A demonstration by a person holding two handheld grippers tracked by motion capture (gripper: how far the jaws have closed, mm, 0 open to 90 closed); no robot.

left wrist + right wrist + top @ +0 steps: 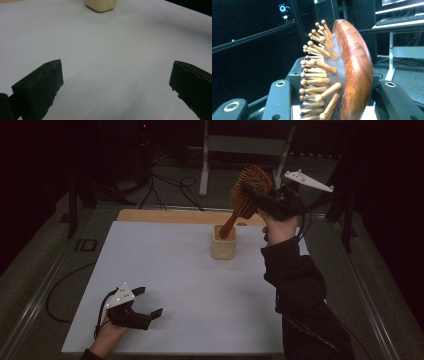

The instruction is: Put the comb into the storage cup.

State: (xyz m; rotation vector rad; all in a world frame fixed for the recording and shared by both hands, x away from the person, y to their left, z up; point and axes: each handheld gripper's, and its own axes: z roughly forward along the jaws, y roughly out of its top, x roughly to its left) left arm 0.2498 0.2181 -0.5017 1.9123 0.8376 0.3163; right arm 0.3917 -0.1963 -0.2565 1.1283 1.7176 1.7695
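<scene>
A wooden hairbrush with peg bristles is held up at the back of the table, tilted, its handle end dipping into a cream-coloured cup. My right gripper is shut on the brush's head; in the right gripper view the brush stands between the two jaws. My left gripper rests open on the white tabletop at the front left, nothing between its jaws. In the left gripper view the cup sits far ahead and the open gripper frames bare table.
A wooden strip runs along the table's far edge. Cables lie on the floor behind, beside a white stand. The surroundings are dark. A dark sleeve reaches over the table's right side.
</scene>
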